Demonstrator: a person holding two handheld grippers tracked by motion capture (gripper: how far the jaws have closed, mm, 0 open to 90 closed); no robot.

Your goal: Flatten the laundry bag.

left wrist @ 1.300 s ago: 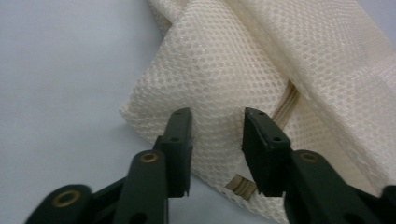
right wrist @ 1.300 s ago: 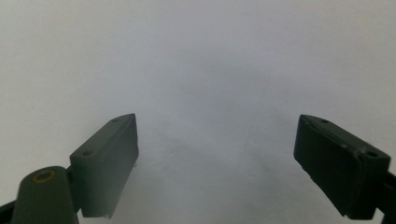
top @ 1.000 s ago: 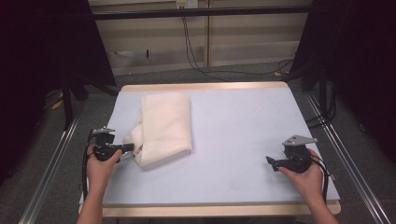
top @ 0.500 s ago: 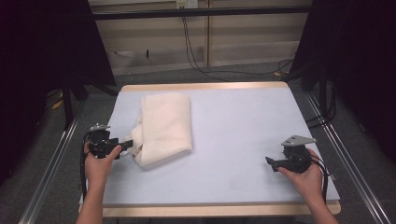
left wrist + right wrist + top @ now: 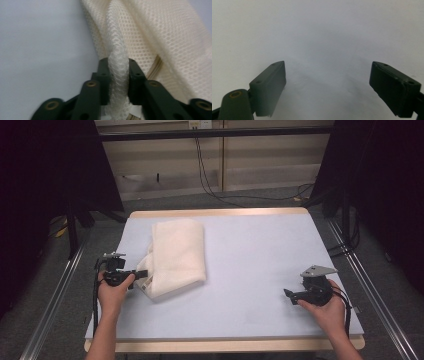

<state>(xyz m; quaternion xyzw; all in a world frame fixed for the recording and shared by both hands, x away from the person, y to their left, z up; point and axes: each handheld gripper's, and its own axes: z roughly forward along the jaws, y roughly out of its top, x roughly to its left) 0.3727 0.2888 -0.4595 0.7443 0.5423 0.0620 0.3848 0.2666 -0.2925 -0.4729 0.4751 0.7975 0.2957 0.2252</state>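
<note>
Gripping a bunched fold of a cream mesh cloth (image 5: 117,67), the left gripper (image 5: 142,272) had its two black jaws clamped on the fabric, having just been closing on it, and the fold stood squeezed between the pads. In the high view the cloth (image 5: 177,255) lay folded on the left half of a pale blue table (image 5: 260,255), and the left gripper met it at its near left corner, just beside the table's left edge. That corner looked loose and rumpled, which probably made it the easiest place to take hold, likely so the cloth could be lifted or opened out. A pale band, perhaps a hem or zip, showed under the mesh in the left gripper view, too unclear to name.

The right gripper (image 5: 292,295) rested low over bare table on the right side, well apart from the cloth. Its jaws stood wide apart with nothing between them, as the right gripper view (image 5: 328,87) showed over plain surface. It seemed parked there in readiness, waiting to take another edge once the cloth came free.
</note>
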